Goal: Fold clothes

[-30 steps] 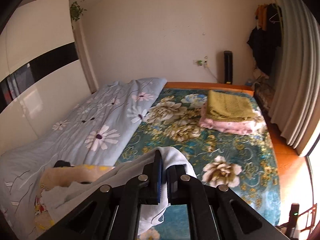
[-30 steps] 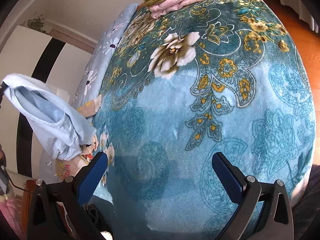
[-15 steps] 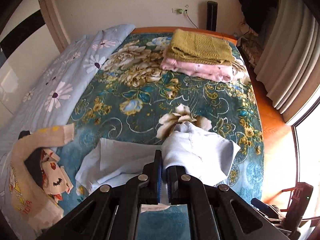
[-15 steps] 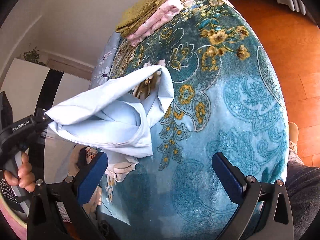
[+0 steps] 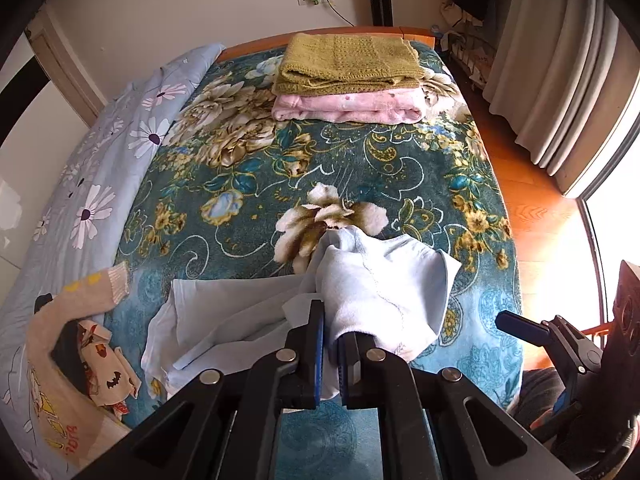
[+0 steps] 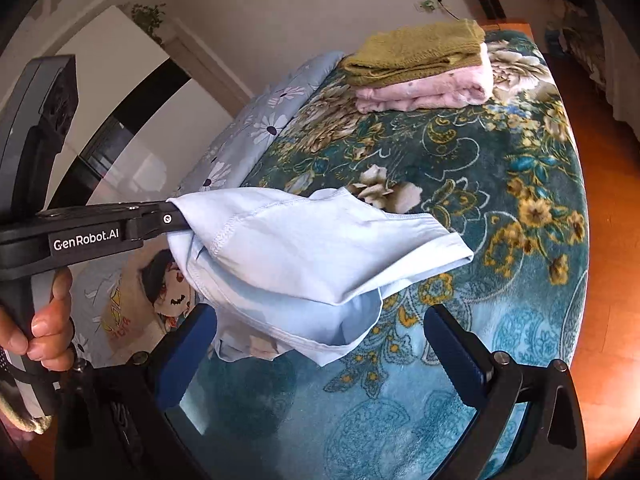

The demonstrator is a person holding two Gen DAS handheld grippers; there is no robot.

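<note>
- Since half a second ago you have brought the light blue garment (image 6: 320,256) closer to the right gripper (image 6: 320,344), and now it hangs just above and between its two blue pads; the right gripper also comes into the left wrist view at the right edge.
- Your left gripper (image 5: 330,336) is pressed together on a bunched edge of the light blue garment and holds it up over the near part of the teal floral blanket (image 5: 360,168).
- Your right gripper is spread wide, and its pads do not touch the cloth.
- Part of the garment lies on the blanket at the left, near a beige printed garment (image 5: 76,344).
- At the far end of the bed, an olive knit (image 5: 348,62) lies folded on a folded pink cloth (image 5: 352,106).
- Your left hand (image 6: 44,320) grips the handle.
</note>
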